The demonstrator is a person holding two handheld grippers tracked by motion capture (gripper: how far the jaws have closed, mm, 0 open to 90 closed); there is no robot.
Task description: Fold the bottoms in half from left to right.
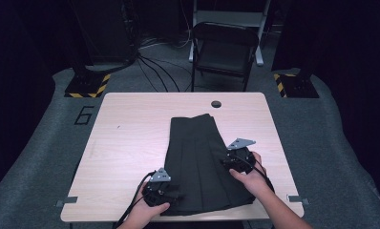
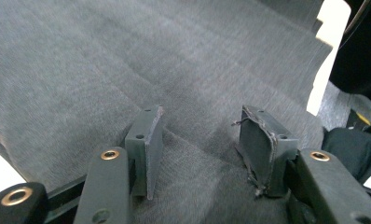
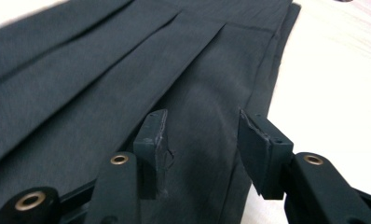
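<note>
Both my grippers, left (image 1: 174, 192) and right (image 1: 227, 162), jaws apart over pleated dark skirt (image 1: 200, 157); pale wood table (image 1: 131, 143), folding chair (image 1: 224, 50) beyond, grey carpet (image 1: 35, 157)

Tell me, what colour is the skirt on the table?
Dark grey, nearly black, with plain pleats. The skirt shows best in the right gripper view.

Skirt (image 1: 203, 160) on table (image 1: 131, 143); left gripper (image 1: 171, 193) at near-left corner, right gripper (image 1: 226, 162) at right edge.

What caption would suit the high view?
Two hand-held grippers, left and right, open over a dark pleated skirt on a wooden table.
</note>
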